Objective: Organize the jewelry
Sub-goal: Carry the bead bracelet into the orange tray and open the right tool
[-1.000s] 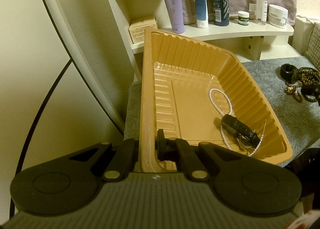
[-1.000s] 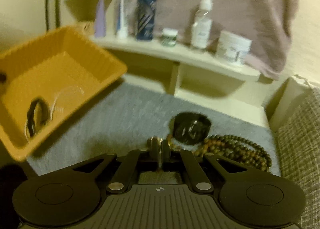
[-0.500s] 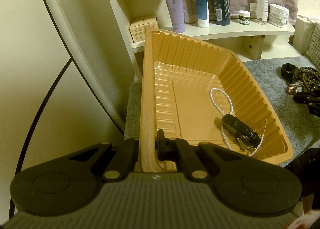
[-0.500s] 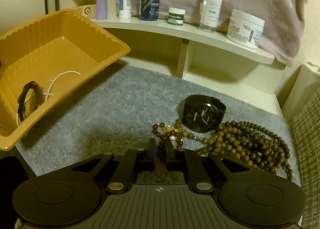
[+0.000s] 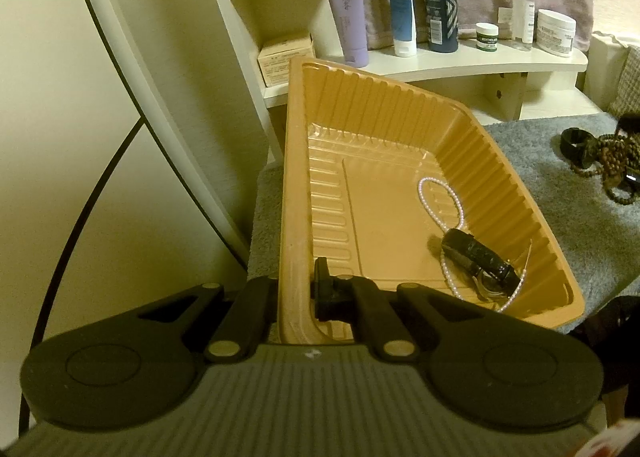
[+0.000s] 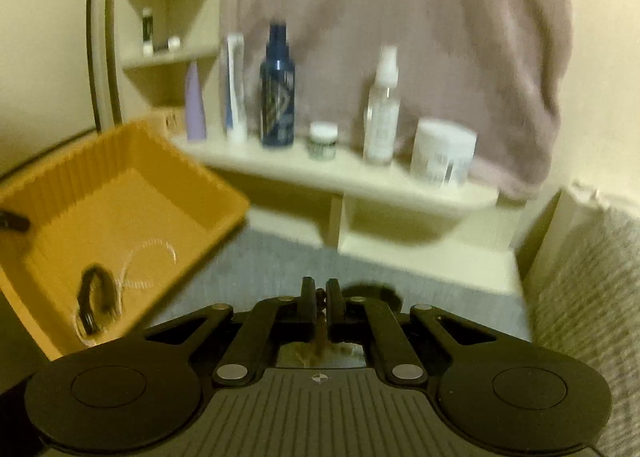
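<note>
My left gripper (image 5: 298, 297) is shut on the near rim of an orange plastic tray (image 5: 400, 129) and holds it tilted above the grey mat. In the tray lie a pearl necklace (image 5: 440, 193) and a black watch (image 5: 476, 257). The tray also shows in the right wrist view (image 6: 120, 193). My right gripper (image 6: 319, 297) is shut on a small brown bead bracelet (image 6: 320, 295) and lifted; the view is blurred. A black watch (image 5: 572, 141) and brown wooden bead strands (image 5: 612, 161) lie on the mat at the right.
A cream shelf (image 5: 460, 61) behind the mat holds several bottles and jars, among them a dark blue bottle (image 6: 277, 89) and a white jar (image 6: 444, 151). A pink towel (image 6: 400, 17) hangs behind. A woven cushion (image 6: 588, 289) is at the right.
My right gripper has closed on the small bead bracelet and lifted it up off the mat; its view tilted upward. The left gripper and tray stay nearly still.
</note>
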